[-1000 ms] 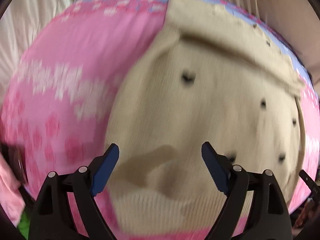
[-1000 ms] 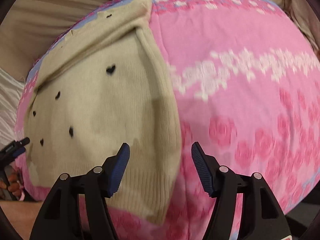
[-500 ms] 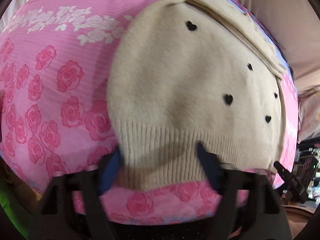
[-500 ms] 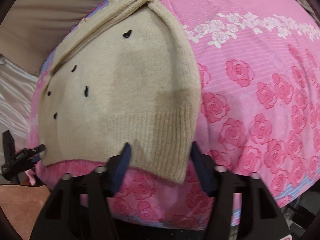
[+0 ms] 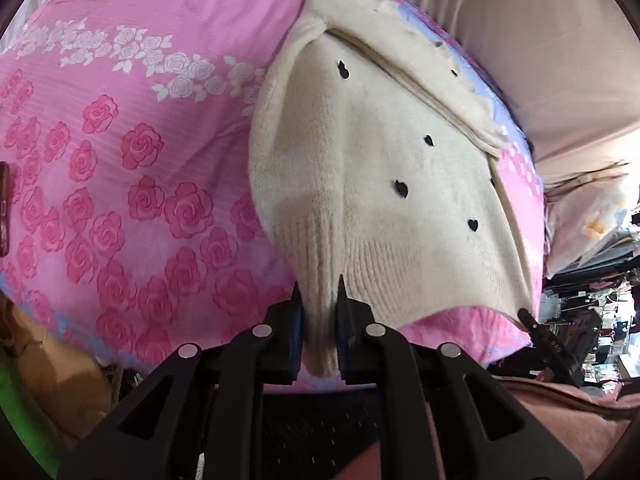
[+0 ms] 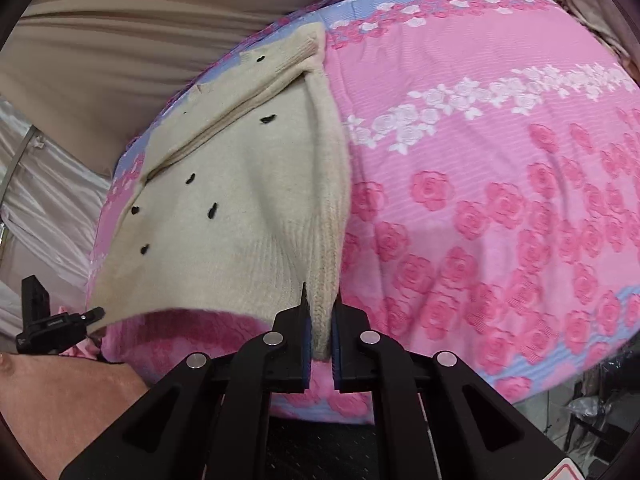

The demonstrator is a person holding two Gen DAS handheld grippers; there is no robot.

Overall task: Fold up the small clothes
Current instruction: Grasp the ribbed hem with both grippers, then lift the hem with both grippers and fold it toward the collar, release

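A cream knit sweater (image 5: 384, 184) with small black hearts lies on a pink rose-print bed cover (image 5: 120, 168), its sleeves folded in across the top. My left gripper (image 5: 319, 320) is shut on the ribbed hem near its left corner. In the right wrist view the same sweater (image 6: 240, 216) lies left of centre, and my right gripper (image 6: 320, 324) is shut on the ribbed hem at its right corner. The hem is pinched into a ridge at both grips.
The pink cover (image 6: 500, 200) spreads wide to the right in the right wrist view. Beige fabric (image 6: 120, 40) lies behind the bed. The other gripper's black tip (image 5: 536, 324) shows at the sweater's far corner. Clutter (image 5: 592, 304) stands at the right.
Both grippers have pulled back from above the sweater to its near hem and have closed on it. The hem is bunched up between each pair of fingers.
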